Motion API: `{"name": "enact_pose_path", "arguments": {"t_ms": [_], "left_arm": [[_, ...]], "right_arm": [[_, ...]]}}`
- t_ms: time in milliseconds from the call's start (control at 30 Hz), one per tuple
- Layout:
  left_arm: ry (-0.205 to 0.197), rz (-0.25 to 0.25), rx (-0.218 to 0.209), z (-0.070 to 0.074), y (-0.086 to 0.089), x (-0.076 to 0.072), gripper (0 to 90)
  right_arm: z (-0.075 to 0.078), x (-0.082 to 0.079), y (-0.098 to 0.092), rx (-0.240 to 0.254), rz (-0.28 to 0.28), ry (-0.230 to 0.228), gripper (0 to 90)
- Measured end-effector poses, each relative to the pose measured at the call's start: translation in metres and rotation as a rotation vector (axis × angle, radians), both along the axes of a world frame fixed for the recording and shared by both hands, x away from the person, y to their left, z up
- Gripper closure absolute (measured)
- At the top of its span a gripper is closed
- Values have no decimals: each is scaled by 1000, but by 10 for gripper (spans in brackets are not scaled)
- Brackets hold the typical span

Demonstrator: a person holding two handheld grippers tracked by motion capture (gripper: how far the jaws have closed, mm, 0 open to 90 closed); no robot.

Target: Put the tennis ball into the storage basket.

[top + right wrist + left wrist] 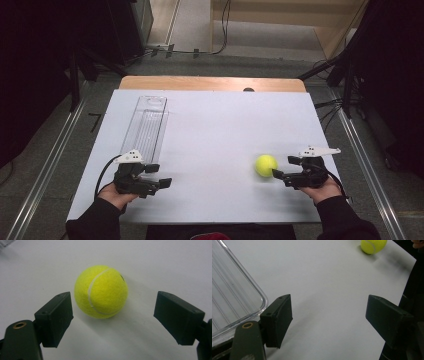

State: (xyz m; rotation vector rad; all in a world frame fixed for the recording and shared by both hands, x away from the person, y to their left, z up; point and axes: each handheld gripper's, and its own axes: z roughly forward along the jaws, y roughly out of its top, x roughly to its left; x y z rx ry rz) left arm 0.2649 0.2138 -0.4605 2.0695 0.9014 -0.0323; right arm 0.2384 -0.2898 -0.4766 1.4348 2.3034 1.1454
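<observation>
A white sheet covers most of the table, leaving a strip of pale wood bare along the far edge. Around it the floor is grey, with metal rails running down both sides, dark stands and cables at the right, and light wooden boards at the back of the room.

The tennis ball is a fuzzy yellow-green sphere with a curved white seam, and it rests on the white sheet at the near right. The right hand-held gripper lies just beside it, black and blocky, jaws spread wide; in the right gripper view the ball sits just past the two flat jaw pads, touching neither.

The clear plastic tray is long and narrow with rounded corners and a ribbed bottom, lying lengthwise on the left half of the sheet with nothing in it. The left hand-held gripper rests near its close end, jaws also released and wide apart over bare sheet; the left gripper view shows the tray's corner beside one jaw.
</observation>
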Motion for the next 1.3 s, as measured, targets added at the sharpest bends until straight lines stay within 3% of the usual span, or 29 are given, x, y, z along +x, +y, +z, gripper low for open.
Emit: {"name": "enact_pose_path", "arguments": {"t_ms": [1300], "left_arm": [[15,-7,5,0,1,-1,222]], "right_arm": [[1,0,2,4,12,3,136]]}}
